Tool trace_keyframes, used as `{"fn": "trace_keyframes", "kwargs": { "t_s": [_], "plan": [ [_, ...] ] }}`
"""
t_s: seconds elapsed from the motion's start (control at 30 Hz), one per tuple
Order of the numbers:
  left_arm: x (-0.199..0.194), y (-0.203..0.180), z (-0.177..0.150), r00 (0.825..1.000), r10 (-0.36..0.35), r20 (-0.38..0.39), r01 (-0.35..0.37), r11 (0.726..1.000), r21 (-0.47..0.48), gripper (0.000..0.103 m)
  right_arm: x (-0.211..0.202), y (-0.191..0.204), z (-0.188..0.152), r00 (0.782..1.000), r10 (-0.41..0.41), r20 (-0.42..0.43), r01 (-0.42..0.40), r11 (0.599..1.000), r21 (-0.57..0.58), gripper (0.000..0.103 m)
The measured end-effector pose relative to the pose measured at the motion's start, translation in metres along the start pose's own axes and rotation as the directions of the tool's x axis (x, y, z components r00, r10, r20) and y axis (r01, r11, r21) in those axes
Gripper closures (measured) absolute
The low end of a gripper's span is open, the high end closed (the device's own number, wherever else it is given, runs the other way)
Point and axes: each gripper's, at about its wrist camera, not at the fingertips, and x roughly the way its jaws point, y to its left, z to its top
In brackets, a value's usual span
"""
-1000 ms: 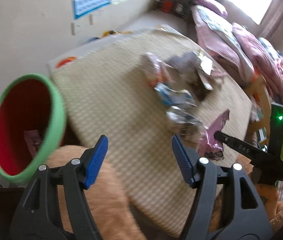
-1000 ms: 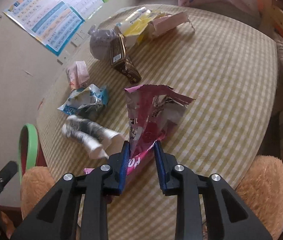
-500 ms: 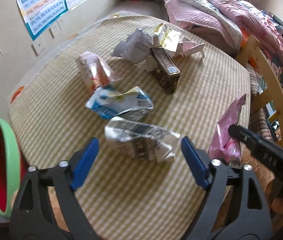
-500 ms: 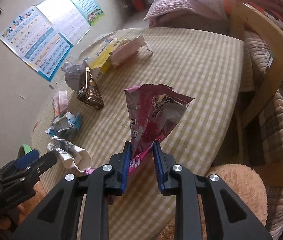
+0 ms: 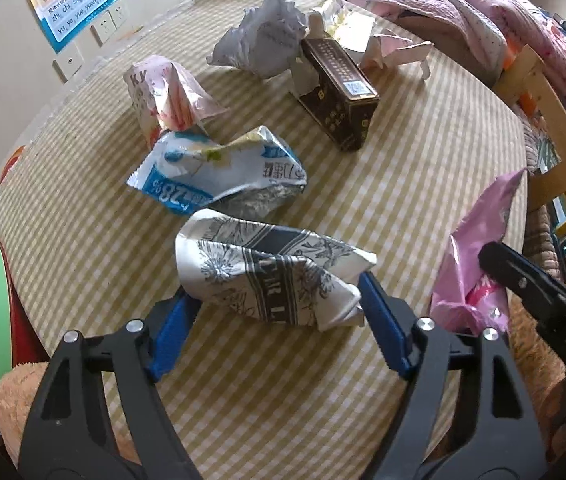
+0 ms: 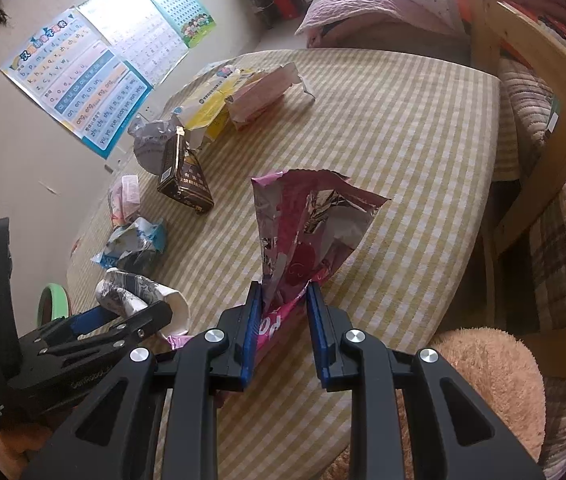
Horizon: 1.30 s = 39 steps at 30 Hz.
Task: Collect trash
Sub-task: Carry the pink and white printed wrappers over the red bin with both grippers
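Checked table (image 5: 423, 184) filled the view; alphabet posters (image 6: 95, 68) at 10 o'clock, pink quilted bed (image 5: 463, 4) at 1, wooden chair (image 6: 543, 120) at 3.

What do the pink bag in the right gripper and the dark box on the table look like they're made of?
Pink bag: thin plastic film with a metallised lining, judging by the shiny silver inside and sharp creases.

Dark box: printed cardboard, probably with a slight gloss; it keeps flat faces and crisp edges, with gold print and a code label on top.
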Motion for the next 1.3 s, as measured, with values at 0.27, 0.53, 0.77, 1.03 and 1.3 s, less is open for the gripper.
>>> {"fn": "trace_keyframes", "kwargs": {
  "t_s": [0.27,0.53,0.77,1.03,1.3],
  "plan": [
    [-0.020,0.002,-0.010,0.999,0.030,0.042,-0.030,1.000,0.002,0.033,0.001,0.000,-0.001,1.000,-0.001,0.000,0.001,1.000,0.002,0.081],
    [-0.059,0.013,-0.015,0.990,0.037,0.138,-0.033,0.999,-0.031,0.033,-0.002,0.004,-0.001,1.000,-0.010,0.011,0.011,1.000,-0.015,0.081],
    [-0.089,0.031,-0.016,0.973,0.085,0.216,-0.071,0.995,-0.069,0.033,-0.004,0.009,-0.001,0.999,-0.025,0.023,0.026,0.999,-0.033,0.081],
    [-0.099,0.050,-0.023,0.966,0.108,0.236,-0.086,0.991,-0.099,0.033,-0.005,0.018,-0.002,0.998,-0.048,0.031,0.050,0.997,-0.064,0.081],
    [-0.101,0.058,-0.027,0.965,0.097,0.244,-0.072,0.991,-0.111,0.033,-0.005,0.031,-0.005,0.996,-0.082,0.039,0.086,0.990,-0.109,0.081]
  ]
}}
